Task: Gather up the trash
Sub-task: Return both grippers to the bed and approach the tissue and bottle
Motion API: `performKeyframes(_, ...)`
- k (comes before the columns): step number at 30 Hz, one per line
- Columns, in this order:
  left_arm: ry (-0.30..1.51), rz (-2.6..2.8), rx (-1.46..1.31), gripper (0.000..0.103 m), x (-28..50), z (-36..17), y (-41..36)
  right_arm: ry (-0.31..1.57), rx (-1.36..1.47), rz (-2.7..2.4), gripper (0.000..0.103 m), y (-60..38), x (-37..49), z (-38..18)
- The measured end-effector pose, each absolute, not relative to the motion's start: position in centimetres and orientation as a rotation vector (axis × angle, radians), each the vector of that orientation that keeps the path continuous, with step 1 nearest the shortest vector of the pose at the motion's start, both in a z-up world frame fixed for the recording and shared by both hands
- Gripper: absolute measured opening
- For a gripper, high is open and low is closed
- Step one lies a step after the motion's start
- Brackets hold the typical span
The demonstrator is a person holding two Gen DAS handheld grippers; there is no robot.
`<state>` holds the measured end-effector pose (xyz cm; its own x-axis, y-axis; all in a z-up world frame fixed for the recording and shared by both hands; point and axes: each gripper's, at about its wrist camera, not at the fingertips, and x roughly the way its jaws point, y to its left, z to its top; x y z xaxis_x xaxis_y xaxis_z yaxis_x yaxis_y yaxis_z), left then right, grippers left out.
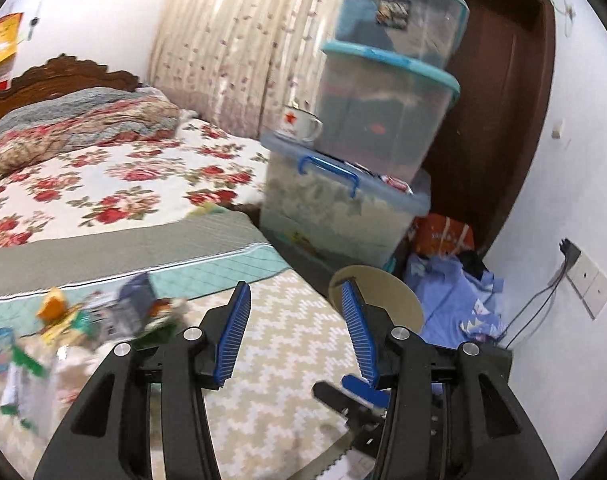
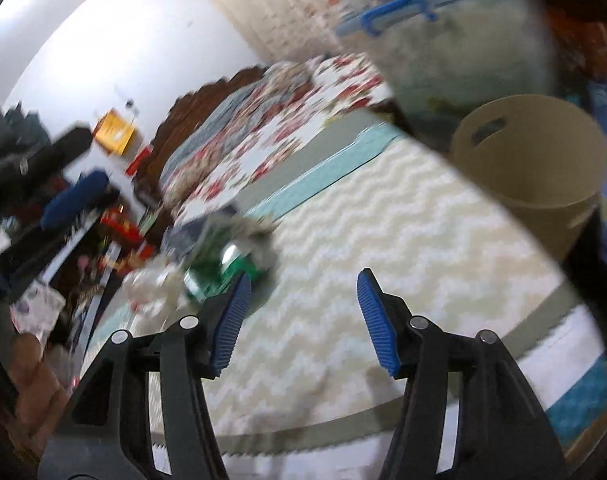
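Over the zigzag blanket (image 1: pixel 287 360), both grippers' jaws gape empty; the trash pile's (image 1: pixel 83 320) labels blur unreadably.

free: zigzag blanket (image 1: pixel 287 360) | blocked: trash pile (image 1: pixel 83 320) left, bin (image 2: pixel 531 168) right

We see even, soft indoor light, fisheye bending and dark corners; motion blur smears the right wrist view heavily.

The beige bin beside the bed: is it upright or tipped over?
Upright: the beige bin stands with its open mouth facing up, beside the bed.
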<state>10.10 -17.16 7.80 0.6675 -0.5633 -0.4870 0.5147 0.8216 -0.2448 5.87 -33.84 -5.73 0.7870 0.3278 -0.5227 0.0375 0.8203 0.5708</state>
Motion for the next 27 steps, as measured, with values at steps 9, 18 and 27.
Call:
performKeyframes(9, 0.552, -0.553, -0.185, 0.045, 8.8, 8.7, -10.0, 0.731, 0.517, 0.249, 0.056, -27.3, 6.3, -5.4)
performKeyframes(18, 0.513, -0.373, -0.291, 0.045, 7.8, 8.9, 1.6, 0.75, 0.466, 0.284, 0.055, -23.8, 6.9, -5.0)
performKeyframes(27, 0.519, -0.156, -0.368, 0.044, 6.3, 6.8, 13.6, 0.803, 0.373, 0.333, 0.049, -19.7, 7.9, -5.2)
